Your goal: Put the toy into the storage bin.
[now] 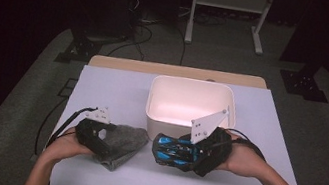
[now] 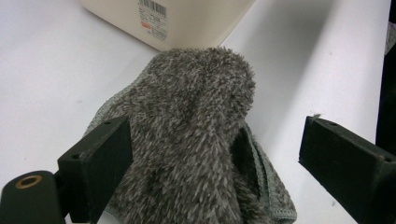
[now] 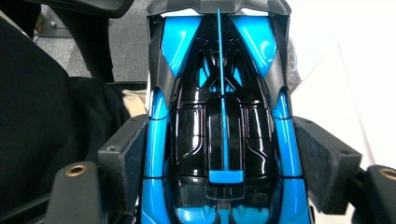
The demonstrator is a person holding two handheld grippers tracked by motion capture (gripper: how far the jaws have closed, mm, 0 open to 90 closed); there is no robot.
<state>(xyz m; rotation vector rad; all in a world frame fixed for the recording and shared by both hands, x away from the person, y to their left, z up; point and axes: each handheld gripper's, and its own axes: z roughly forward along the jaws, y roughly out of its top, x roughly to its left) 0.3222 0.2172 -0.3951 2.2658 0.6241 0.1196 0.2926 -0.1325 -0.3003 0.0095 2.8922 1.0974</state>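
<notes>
The right tongs (image 3: 219, 163) clamp the blue toy car (image 3: 219, 116). The left tongs (image 2: 215, 158) gape around the grey cloth (image 2: 191, 135), one jaw seemingly touching; the high view hides that gap.

White bin (image 1: 194, 85) at mid-table, lavender table top (image 1: 112, 89), white metal frame (image 1: 228, 2) behind

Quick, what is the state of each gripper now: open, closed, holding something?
Left gripper: open, fingers on either side of the grey cloth, not closed on it.
Right gripper: closed on the blue and black toy car.
</notes>
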